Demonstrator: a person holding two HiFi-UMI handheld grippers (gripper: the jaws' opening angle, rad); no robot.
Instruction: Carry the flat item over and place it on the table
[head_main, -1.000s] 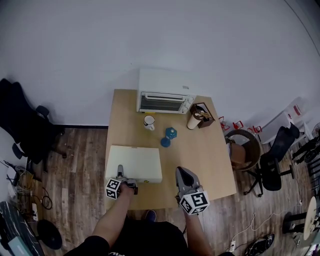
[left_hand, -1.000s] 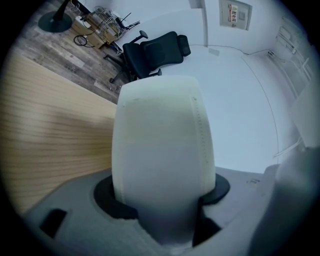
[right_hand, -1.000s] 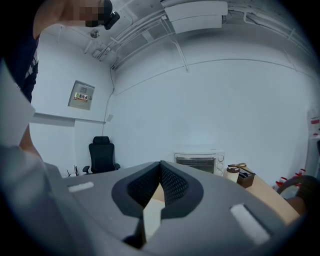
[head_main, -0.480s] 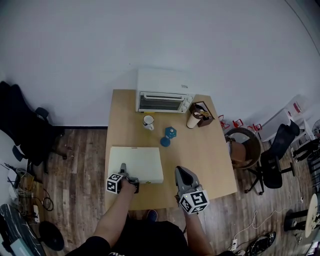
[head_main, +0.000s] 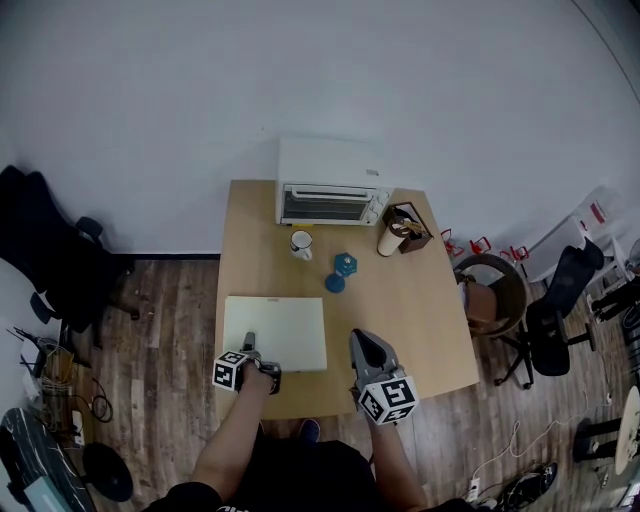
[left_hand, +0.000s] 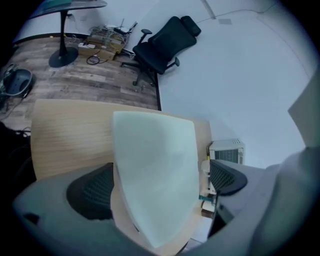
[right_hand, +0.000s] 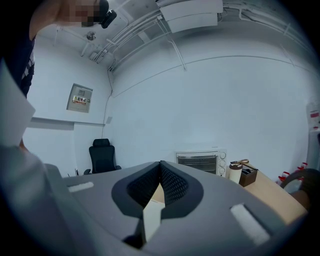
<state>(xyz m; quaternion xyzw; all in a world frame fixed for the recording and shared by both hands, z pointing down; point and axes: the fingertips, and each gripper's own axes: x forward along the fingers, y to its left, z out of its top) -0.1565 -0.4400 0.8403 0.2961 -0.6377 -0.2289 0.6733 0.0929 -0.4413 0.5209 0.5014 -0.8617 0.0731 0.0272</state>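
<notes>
Your left claw was opening, its ribbed black pads off the flat white rectangular board lying between them on the pale wood surface. Your right claw was closed, empty.

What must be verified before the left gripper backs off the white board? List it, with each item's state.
1. White board lies flat on the table: ok.
2. Board inside the table's edges: ok, though close to the left edge.
3. Left gripper released: ok, jaws opening wide, board's near edge between them.
4. Right gripper shut, empty, beside the board: ok.
5. Mug and blue object apart from the board: ok.
</notes>
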